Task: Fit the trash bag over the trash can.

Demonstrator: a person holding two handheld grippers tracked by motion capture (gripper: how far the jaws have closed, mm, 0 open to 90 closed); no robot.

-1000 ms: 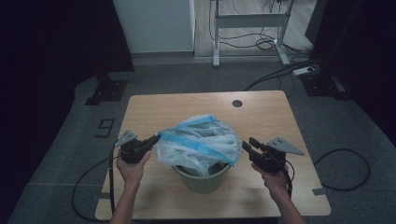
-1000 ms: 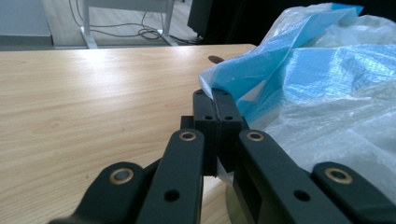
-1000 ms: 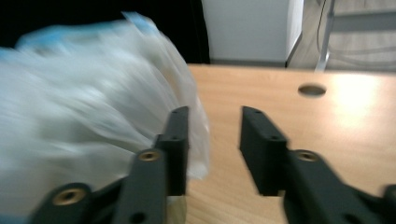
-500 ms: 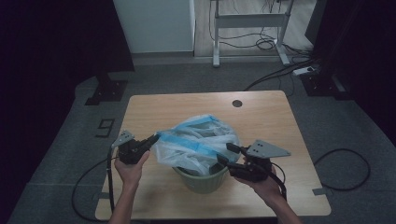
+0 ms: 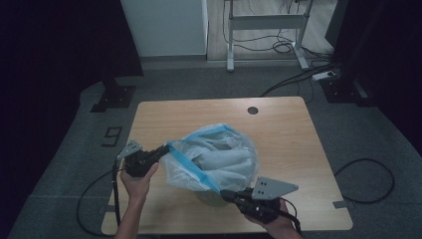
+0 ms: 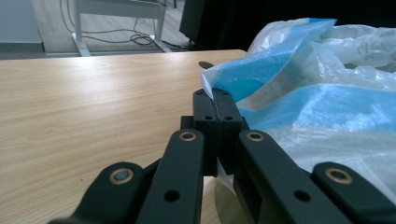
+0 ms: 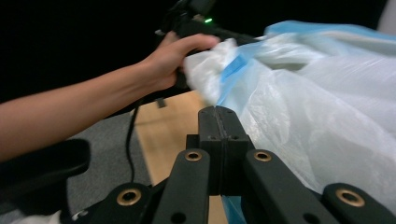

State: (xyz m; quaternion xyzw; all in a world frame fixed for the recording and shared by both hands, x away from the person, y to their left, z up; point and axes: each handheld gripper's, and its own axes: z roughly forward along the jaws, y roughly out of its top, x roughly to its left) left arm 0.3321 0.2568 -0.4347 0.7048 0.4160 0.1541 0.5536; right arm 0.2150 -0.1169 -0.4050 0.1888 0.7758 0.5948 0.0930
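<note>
Right gripper (image 5: 225, 195), jaws just closed on the bag (image 5: 219, 157) hem beside the bin (image 5: 211, 199); left gripper (image 5: 161, 151) clamps the opposite hem, readying stretching.

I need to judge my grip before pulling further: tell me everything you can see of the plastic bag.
The plastic bag is thin, crinkled, translucent white film with a blue band along its rim. It billows over a small greenish bin near the table's front edge, hiding most of it. The left tongs are shut on the blue rim at its left side; the right tongs, jaws just closed, pinch the rim at its front. The band runs taut between them.
</note>
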